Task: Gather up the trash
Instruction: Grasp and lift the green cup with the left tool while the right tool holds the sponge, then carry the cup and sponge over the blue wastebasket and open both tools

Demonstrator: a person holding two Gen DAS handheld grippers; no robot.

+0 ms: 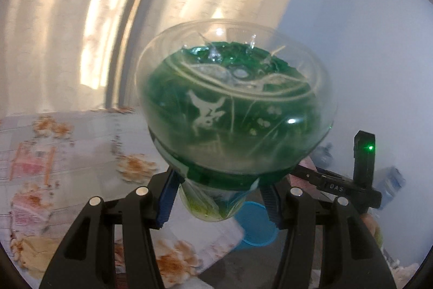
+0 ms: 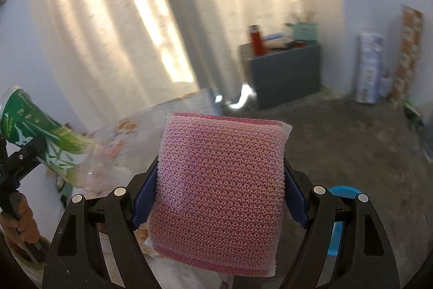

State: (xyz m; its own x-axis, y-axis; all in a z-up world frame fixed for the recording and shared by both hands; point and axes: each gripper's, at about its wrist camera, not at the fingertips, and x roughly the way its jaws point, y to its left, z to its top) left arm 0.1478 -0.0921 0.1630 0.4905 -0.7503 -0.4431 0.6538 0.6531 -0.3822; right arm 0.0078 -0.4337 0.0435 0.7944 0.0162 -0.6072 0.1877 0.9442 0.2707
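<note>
Left wrist view: the left gripper [image 1: 216, 197] pinches a green plastic cup [image 1: 235, 110] by its narrow base, domed lid toward the camera, held in the air above the edge of the floral tablecloth [image 1: 54, 167]. Below the cup, a blue bin [image 1: 255, 226] sits on grey floor past the cloth's corner; curtains [image 1: 108, 4] hang behind. Right wrist view: the right gripper [image 2: 220, 194] clamps a pink mesh sponge [image 2: 220, 188] between blue pads [image 2: 144, 197]. Beyond the sponge lies open concrete floor [image 2: 351, 142], with a grey cabinet [image 2: 284, 72] against the curtains.
</note>
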